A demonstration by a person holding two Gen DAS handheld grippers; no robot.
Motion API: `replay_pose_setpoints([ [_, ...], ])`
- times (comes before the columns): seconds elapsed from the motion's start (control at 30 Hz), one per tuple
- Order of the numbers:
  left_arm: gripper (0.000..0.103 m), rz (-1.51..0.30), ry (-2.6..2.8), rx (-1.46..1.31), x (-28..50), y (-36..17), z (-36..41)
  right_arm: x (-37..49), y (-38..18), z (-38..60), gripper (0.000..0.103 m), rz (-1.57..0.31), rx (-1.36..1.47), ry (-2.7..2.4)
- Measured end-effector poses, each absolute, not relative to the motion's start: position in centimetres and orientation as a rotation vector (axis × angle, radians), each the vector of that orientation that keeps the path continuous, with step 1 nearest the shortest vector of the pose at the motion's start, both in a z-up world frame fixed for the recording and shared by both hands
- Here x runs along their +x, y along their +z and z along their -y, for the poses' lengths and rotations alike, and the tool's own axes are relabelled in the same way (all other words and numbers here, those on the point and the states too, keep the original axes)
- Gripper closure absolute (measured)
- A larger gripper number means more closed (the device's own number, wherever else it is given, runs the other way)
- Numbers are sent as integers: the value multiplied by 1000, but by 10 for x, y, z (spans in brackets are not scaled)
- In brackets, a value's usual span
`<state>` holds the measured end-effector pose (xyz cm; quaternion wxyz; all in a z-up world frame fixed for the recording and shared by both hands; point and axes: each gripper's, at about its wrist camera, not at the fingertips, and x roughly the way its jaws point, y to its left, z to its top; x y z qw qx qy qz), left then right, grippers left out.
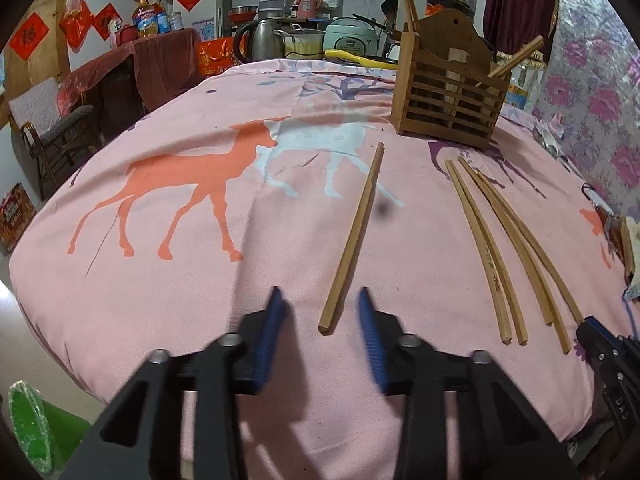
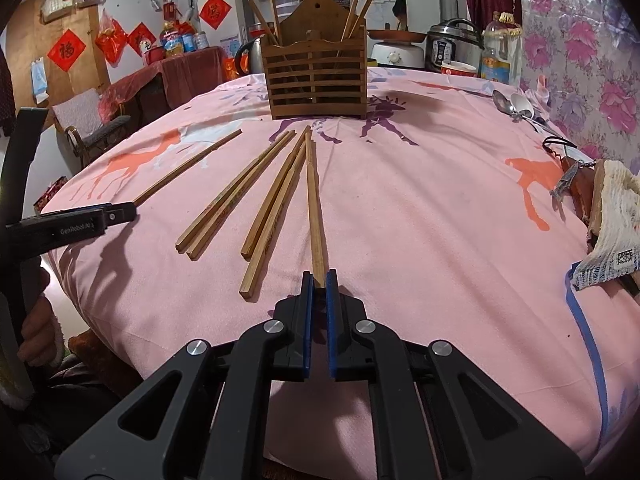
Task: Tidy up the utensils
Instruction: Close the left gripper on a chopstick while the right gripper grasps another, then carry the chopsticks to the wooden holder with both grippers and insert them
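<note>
**Each gripper lined up on its own chopstick, holder straight ahead**

The right gripper point(image 2: 319, 276) has its jaws drawn narrow around the near end of the rightmost chopstick point(image 2: 313, 196). The blue pads sit on either side of the butt and appear to be pinching it. That stick runs almost straight away from the jaws, its far tip pointing at the holder point(image 2: 318, 80). The rest of its length seems to lie on the cloth point(image 2: 420, 208), so I judge it gripped but not yet lifted.

The left gripper point(image 1: 320, 300) stands wide. The near end of a lone chopstick point(image 1: 354, 236) lies between its pads, closer to the right pad, touching neither. This stick's long axis also runs away from the jaws, leaning slightly to the right toward the holder at far right in the left view.

Between the two grippers, four more chopsticks point(image 2: 240, 196) lie loose in two pairs, fanning out from near the holder's foot toward the near edge. Each gripper is nearest its own stick.

The holder stands upright at the far side with several chopsticks already in both compartments. Spoons point(image 2: 516, 106) lie at far right, well apart.

Since both sticks point along the jaws, each will likely need tipping upright before it goes into the holder.
</note>
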<state>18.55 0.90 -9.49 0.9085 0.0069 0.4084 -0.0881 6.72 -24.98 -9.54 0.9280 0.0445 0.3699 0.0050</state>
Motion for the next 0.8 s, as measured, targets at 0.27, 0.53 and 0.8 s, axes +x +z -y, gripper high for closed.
replay_pose_setpoints([
  [0.27, 95, -864, -257, -22, 182, -92, -7, 68, -95, 251, 96, -758, 94, 9],
  [0.53, 95, -877, -260, -15, 183, -95, -4, 68, -95, 251, 96, -754, 92, 4],
  [0.8, 97, -851, -270, -32, 179, -73, -10, 61, -70, 270, 96, -672, 147, -31],
])
